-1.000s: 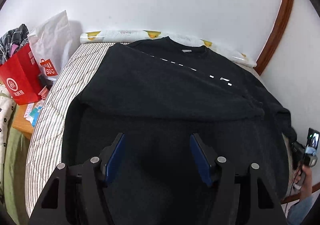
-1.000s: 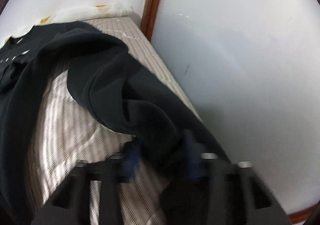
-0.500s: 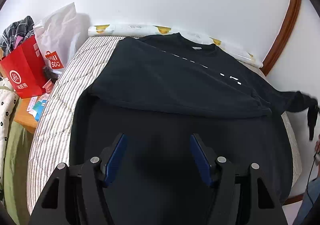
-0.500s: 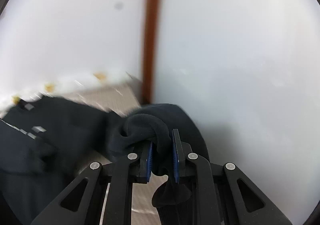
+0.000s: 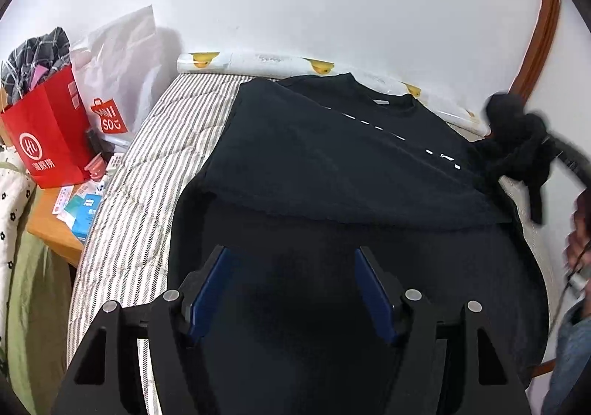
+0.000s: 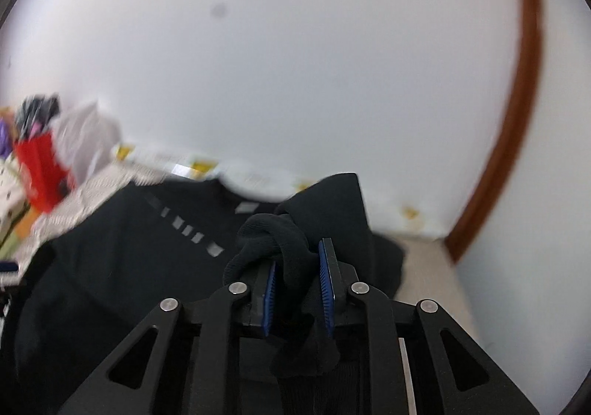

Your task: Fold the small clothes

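Tightly gripped sleeve in right tool

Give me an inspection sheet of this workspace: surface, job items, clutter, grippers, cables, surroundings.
Surface: striped bed, mostly covered.
Job's things: black sweatshirt spread flat, one side folded inward; sleeve lifted off the bed.
Clutter: red bag, white bag and packets beside the bed.
Grippers: left hand-held gripper open above the sweatshirt, holding nothing; right hand-held gripper clamped on the sleeve, jaws just eased slightly.
Cables: thin cable near the person's hand.
Surroundings: white wall, brown trim.
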`<state>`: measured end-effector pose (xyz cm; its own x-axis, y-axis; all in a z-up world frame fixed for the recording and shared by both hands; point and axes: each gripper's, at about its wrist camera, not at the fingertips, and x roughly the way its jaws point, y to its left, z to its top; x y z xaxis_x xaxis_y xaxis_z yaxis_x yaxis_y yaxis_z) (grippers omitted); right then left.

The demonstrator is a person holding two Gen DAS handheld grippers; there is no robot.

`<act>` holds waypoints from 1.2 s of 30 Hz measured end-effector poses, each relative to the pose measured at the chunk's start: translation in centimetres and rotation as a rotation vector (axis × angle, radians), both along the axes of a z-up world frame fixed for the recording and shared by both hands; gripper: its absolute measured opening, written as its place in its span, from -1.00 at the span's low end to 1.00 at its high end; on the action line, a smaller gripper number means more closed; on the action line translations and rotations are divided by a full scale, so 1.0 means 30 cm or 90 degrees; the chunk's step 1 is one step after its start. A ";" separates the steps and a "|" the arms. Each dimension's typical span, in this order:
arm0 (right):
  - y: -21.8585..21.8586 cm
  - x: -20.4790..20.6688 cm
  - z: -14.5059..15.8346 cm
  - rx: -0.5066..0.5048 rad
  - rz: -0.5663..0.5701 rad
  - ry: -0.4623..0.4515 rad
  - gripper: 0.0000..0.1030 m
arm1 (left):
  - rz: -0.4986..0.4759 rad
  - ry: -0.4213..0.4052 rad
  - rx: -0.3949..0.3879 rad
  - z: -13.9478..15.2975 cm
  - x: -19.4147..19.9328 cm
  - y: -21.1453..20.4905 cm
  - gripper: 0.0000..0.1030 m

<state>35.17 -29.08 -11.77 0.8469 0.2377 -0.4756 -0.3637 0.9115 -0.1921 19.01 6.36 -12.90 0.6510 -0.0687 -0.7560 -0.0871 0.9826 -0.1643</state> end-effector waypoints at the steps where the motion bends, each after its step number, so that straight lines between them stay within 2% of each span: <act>1: 0.016 0.026 -0.039 -0.001 0.001 0.018 -0.57 | 0.000 0.004 -0.004 -0.007 0.004 0.005 0.29; 4: 0.033 0.090 -0.192 0.011 -0.004 0.091 -0.50 | -0.003 0.015 -0.011 -0.029 0.018 0.003 0.29; 6: 0.025 0.113 -0.245 0.026 -0.010 0.120 -0.18 | -0.011 0.020 -0.011 -0.037 0.023 -0.005 0.29; 8: 0.007 0.128 -0.301 0.022 -0.036 0.151 0.51 | -0.021 0.023 -0.006 -0.039 0.025 -0.025 0.29; 9: 0.001 0.143 -0.322 0.024 -0.041 0.162 0.57 | -0.026 0.023 -0.004 -0.038 0.025 -0.034 0.29; 11: -0.060 0.144 -0.350 0.048 -0.048 0.200 0.59 | -0.037 0.023 -0.001 -0.034 0.027 -0.061 0.29; 13: -0.108 0.124 -0.348 0.057 -0.045 0.210 0.59 | -0.045 0.024 -0.001 -0.032 0.030 -0.087 0.30; 16: -0.158 0.055 -0.331 0.062 -0.023 0.208 0.61 | -0.059 0.023 0.006 -0.024 0.043 -0.138 0.30; 17: -0.172 0.030 -0.318 0.062 -0.021 0.210 0.69 | -0.065 0.023 0.007 -0.022 0.048 -0.155 0.30; 21: -0.285 -0.086 -0.289 0.082 -0.011 0.196 0.70 | -0.103 0.014 0.002 -0.001 0.077 -0.268 0.30; 28: -0.555 -0.178 -0.289 0.101 -0.101 0.154 0.70 | -0.225 0.004 0.030 0.021 0.162 -0.581 0.30; 30: -0.622 -0.185 -0.303 0.108 -0.127 0.160 0.70 | -0.254 -0.002 0.025 0.021 0.179 -0.660 0.32; 32: -0.674 -0.194 -0.313 0.114 -0.144 0.163 0.70 | -0.281 -0.001 0.015 0.010 0.197 -0.730 0.41; 36: -0.767 -0.215 -0.328 0.127 -0.173 0.164 0.70 | -0.305 0.021 0.023 -0.058 0.246 -0.866 0.41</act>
